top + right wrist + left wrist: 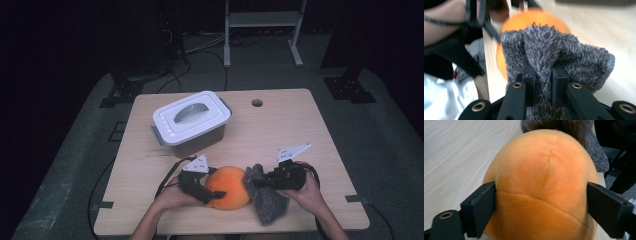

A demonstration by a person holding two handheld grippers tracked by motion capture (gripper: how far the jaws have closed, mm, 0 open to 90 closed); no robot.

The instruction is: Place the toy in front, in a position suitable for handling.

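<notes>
Left gripper (pixel 216 194) is clamping the orange plush ball (pixel 229 187) across its widest part, jaws spread wide and pressing its sides. Right gripper (pixel 253 183) is pinching a fold of grey fuzzy cloth (pixel 267 202), jaws nearly together. Both are sitting near the table's (pixel 280 120) front edge, touching. Ball looks light, soft and squashy with stitched seams; cloth is limp and shaggy, best taken by a bunched fold.

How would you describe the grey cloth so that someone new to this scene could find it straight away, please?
On the wooden table, look along the near edge, in front of the lidded white box. There the left gripper clamps an orange plush ball; the grey cloth touches its right side, pinched in the right gripper. It is the only shaggy, crumpled grey thing.
</notes>
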